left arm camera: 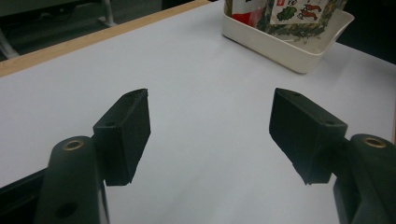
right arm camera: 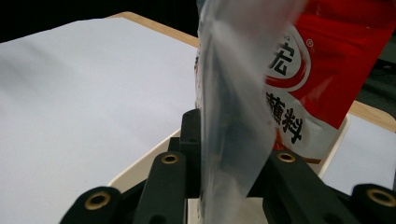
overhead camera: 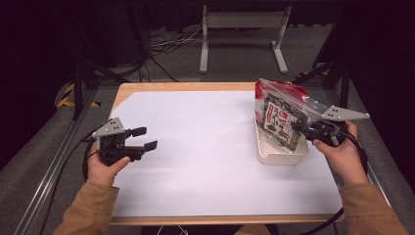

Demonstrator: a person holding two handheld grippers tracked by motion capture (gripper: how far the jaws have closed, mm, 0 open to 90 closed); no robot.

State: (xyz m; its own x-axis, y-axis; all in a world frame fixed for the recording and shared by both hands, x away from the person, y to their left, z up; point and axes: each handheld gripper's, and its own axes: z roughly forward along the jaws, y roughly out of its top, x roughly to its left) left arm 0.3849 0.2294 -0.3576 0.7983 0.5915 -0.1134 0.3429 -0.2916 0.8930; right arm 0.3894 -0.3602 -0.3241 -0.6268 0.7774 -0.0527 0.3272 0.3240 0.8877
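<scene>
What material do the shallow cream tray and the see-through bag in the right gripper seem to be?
Shallow cream tray: probably moulded plastic, smooth and matt, with rounded corners and a thin even rim. See-through bag: likely thin plastic film, glossy; it creases, and a dark printed packet shows through it.

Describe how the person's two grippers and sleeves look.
Both grippers are black with two blocky jaws. The left gripper and the right gripper each carry a grey three-cornered plate on top, dotted with small holes. Brass-coloured rings sit in the jaw arms in both gripper views. A black cable trails from the left one. The person wears tan sleeves.
</scene>
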